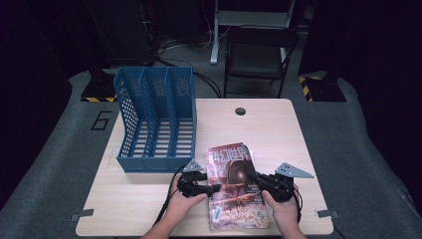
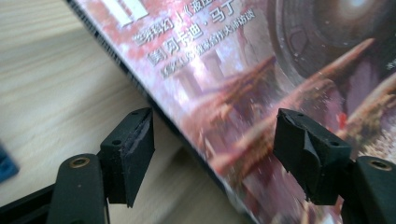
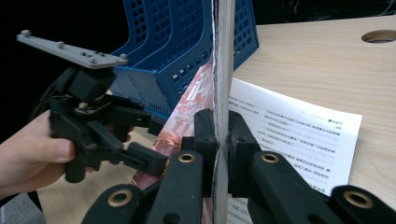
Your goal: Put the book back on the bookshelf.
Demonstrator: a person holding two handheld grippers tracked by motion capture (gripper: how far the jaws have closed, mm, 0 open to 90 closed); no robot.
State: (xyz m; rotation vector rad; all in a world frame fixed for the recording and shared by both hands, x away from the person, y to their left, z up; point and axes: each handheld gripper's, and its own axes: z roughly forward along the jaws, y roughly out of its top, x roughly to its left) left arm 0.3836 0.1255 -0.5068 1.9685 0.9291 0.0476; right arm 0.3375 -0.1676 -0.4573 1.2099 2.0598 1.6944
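magazine going up, rack waiting

the table (image 1: 278, 129) is the biggest thing here, pale wood. at its back left stands one blue rack (image 1: 157, 119) with three slots. there is one magazine (image 1: 234, 186), near the front of the table, just right of the rack. its right edge is lifted. one white sheet of paper (image 3: 299, 135) lies on the table under it.

there are two grippers. the right gripper (image 3: 222, 140) is pinched tight on the magazine's right edge. the left gripper (image 2: 215, 154) has its jaws wide apart. the magazine's left edge sits between them, but the pads do not press it, so it holds nothing.

i think the job is to stand the magazine up and slide it into a slot. to do it well, keep the right grip tight. then let the left one close on the other edge so the pages do not flop. lift slow, turn it upright, and line it up with one slot before you push.
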